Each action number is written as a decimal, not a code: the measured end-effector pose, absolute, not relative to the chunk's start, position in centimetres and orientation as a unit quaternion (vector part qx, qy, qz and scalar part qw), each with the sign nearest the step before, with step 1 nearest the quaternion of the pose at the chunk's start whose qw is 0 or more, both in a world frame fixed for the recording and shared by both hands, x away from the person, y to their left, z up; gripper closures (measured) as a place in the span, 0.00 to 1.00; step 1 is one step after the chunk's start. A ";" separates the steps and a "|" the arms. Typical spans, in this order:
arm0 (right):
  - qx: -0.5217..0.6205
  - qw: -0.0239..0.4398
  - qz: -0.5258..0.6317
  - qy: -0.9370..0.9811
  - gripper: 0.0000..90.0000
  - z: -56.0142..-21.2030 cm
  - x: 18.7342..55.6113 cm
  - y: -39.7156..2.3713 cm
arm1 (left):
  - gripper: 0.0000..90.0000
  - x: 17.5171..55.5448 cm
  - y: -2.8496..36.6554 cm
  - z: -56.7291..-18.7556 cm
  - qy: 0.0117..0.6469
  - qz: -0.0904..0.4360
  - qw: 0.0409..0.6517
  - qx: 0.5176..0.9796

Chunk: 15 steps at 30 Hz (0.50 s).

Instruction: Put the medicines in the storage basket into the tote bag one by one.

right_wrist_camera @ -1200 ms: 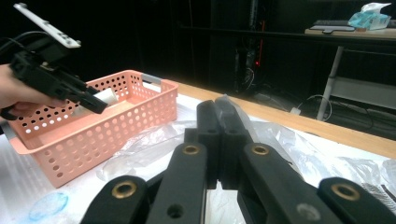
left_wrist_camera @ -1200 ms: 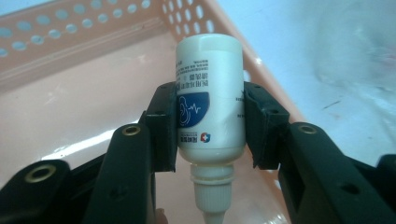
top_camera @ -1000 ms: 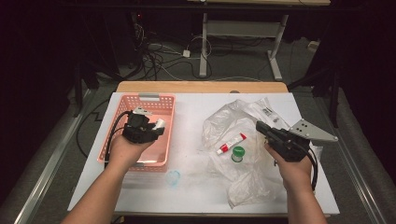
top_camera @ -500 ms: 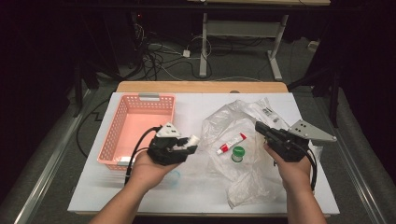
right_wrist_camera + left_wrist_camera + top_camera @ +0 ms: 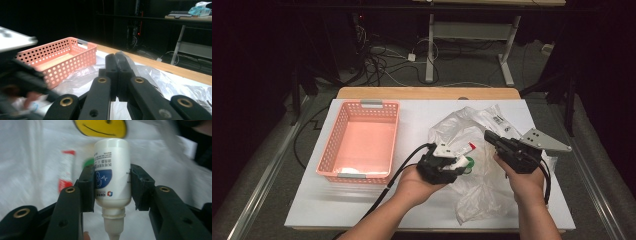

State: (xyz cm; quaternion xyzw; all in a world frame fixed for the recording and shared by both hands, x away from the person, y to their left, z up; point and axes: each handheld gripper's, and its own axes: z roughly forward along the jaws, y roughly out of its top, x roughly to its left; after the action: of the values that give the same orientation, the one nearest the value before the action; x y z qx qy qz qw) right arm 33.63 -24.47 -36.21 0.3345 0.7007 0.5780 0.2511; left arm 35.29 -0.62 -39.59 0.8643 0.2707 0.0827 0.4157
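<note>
My left gripper (image 5: 460, 161) is shut on a small white bottle (image 5: 112, 170) with a blue label, its nozzle cap toward the camera. It hovers over the left edge of a clear plastic bag (image 5: 484, 180) spread on the white table. Under it lie a red and white tube (image 5: 468, 147) and a green cap (image 5: 470, 162), blurred in the left gripper view as the tube (image 5: 66, 172) and cap (image 5: 87, 162). My right gripper (image 5: 488, 135) is shut, pinching a fold of the plastic bag (image 5: 125, 58) and lifting it.
An empty pink perforated basket (image 5: 362, 142) stands on the left of the white table cover (image 5: 362, 205); the basket (image 5: 62, 57) is left of my right jaws. A yellow smiley print (image 5: 100, 127) lies beyond the bottle. Cables and desk legs are on the floor behind.
My left gripper has carried the white bottle rightward from over the pink basket to the plastic bag. The right gripper has stayed in place on the bag.
</note>
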 end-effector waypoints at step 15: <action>0.344 0.243 0.575 0.701 1.00 -36.9 34.3 -24.9 | 0.56 43.2 -4.7 -42.0 0.334 0.100 0.410 0.843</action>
State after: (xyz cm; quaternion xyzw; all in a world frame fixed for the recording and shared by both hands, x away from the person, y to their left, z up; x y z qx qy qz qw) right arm 34.26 -24.92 -36.92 0.3442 0.7010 0.5755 0.2426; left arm 43.25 -4.68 -42.04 0.8431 0.3336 0.0997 0.4098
